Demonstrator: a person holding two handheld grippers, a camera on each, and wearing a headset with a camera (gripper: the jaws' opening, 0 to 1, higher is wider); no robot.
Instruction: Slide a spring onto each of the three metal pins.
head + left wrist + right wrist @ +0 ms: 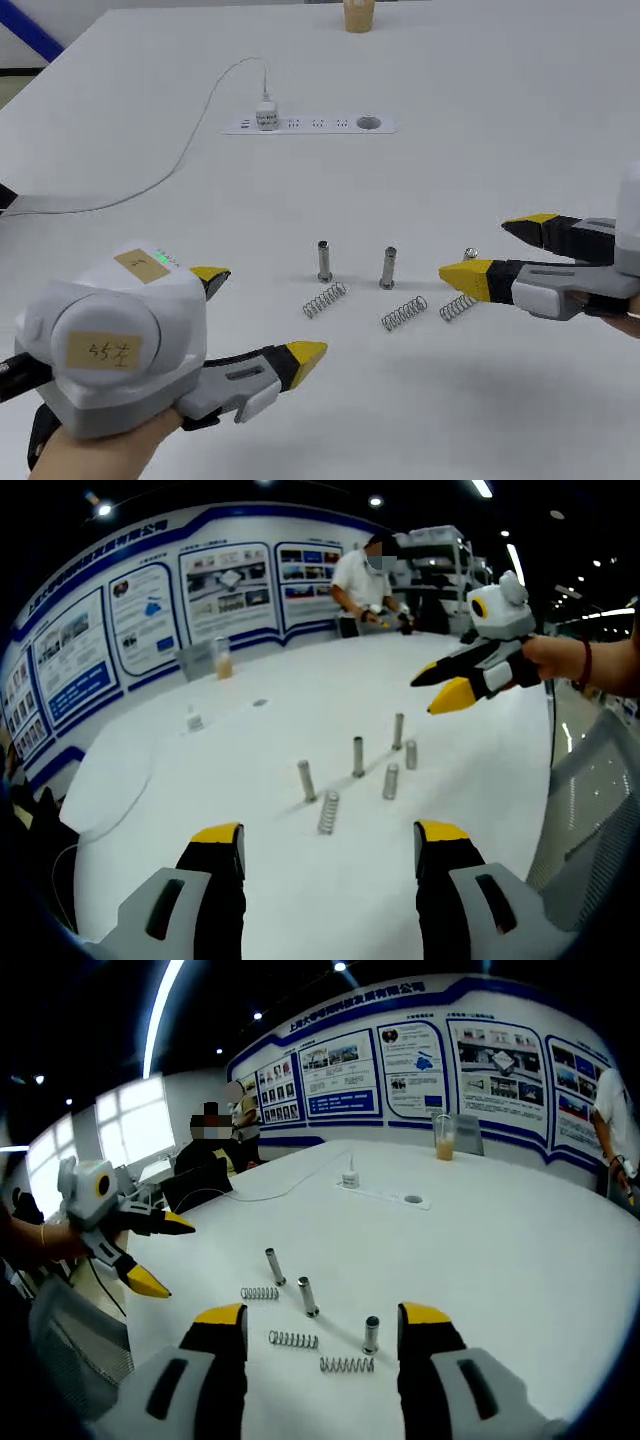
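Three springs (404,313) lie flat on the counter (480,120), one just in front of each upright pin (388,268); none threaded yet. Their long axes run diagonally, roughly toward the pin bases, so I'd expect each needs tipping upright first. Right tongs (472,249) released, empty, lower tip just beside the rightmost spring (457,307), so it's the nearer arm. Left tongs (276,310) released, empty, near the leftmost spring (325,300). In head view the rightmost pin (371,1335) is mostly hidden behind the right tip.
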